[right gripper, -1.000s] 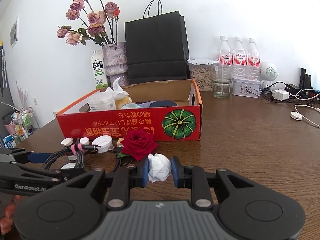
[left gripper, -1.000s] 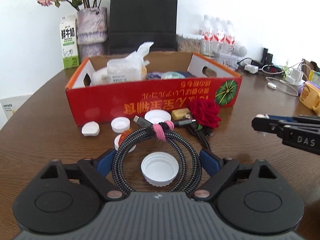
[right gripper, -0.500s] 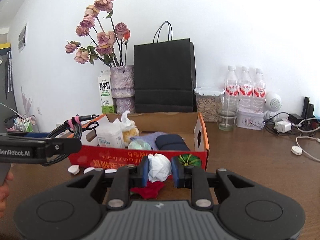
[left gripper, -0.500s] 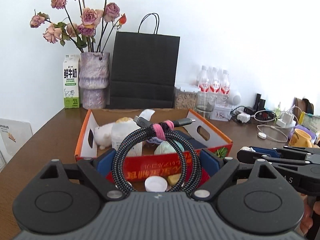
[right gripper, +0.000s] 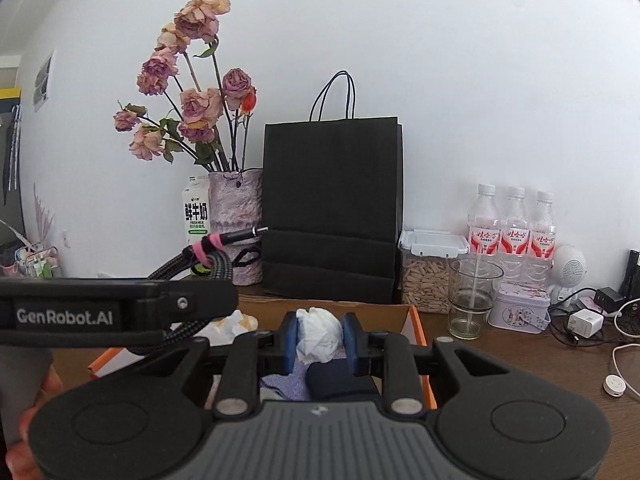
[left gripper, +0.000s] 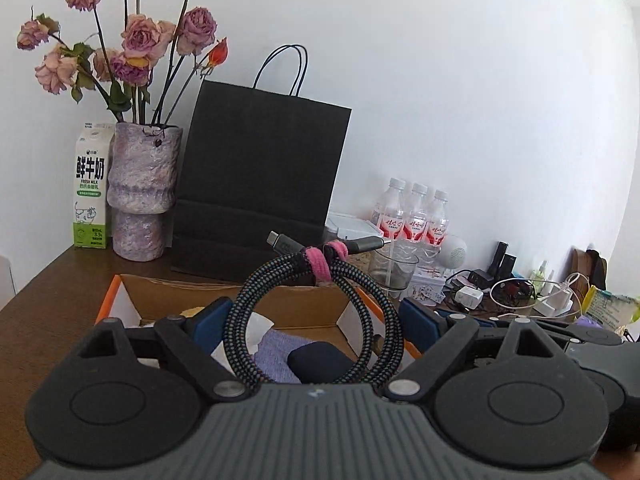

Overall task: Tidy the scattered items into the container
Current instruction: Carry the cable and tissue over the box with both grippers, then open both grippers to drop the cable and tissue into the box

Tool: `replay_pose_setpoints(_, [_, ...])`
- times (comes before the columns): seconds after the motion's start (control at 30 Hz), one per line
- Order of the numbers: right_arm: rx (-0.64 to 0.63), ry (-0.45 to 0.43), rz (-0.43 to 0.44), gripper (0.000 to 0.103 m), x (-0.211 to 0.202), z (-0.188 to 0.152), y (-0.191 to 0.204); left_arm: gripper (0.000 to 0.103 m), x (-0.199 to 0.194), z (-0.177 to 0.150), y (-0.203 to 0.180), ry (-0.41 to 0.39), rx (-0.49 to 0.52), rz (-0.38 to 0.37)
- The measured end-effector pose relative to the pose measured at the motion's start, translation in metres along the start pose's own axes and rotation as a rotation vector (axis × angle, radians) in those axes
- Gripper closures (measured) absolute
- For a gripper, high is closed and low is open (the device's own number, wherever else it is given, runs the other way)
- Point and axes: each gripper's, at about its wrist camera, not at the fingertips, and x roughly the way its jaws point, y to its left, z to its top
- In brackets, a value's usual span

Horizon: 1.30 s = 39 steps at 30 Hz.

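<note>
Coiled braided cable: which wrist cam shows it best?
Left wrist view. The coiled braided cable faces the lens as a whole loop, held between the left claw's blue pads, pink strap and both plugs visible. The right wrist view catches it only edge-on, mostly hidden behind the left claw's arm.

Milk carton [left gripper: 91,184], back-left corner of table by wall: big Chinese chars "鲜牛奶", under them "FRESH MILK"; smaller print lower down too small to read, a "33" just about legible. Same carton in right wrist view [right gripper: 196,214]: "鲜牛奶", "FRESH MILK". Left gripper [right gripper: 120,312], side of its finger: "GenRobot.AI", white on black. Water bottles [right gripper: 514,236], back edge of table, right: red labels w/ white Chinese chars, not legible. Tin [right gripper: 520,312] in front of bottles: pattern only, no readable txt.
</note>
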Motion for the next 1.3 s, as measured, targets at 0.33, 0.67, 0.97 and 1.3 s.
replay_pose_setpoints(0.33, [-0.041,0.088,-0.006,0.08,0.077,-0.017,-0.015,0.012,0.075,-0.006,0.016,0.093,0.006,0.037])
replay_pose_setpoints(0.67, [-0.072,0.125,0.006,0.08,0.097,-0.026,-0.02,0.012,0.103,-0.015,0.023,0.14,0.033,0.081])
replay_pose_setpoints(0.97, [-0.095,0.07,-0.034,0.0,0.084,-0.023,-0.014,0.0,0.091,-0.01,0.02,0.086,0.039,0.174])
replay_pose_setpoints(1.3, [-0.092,0.078,-0.046,0.0,0.083,-0.022,-0.014,0.0,0.086,-0.01,0.015,0.065,0.062,0.179])
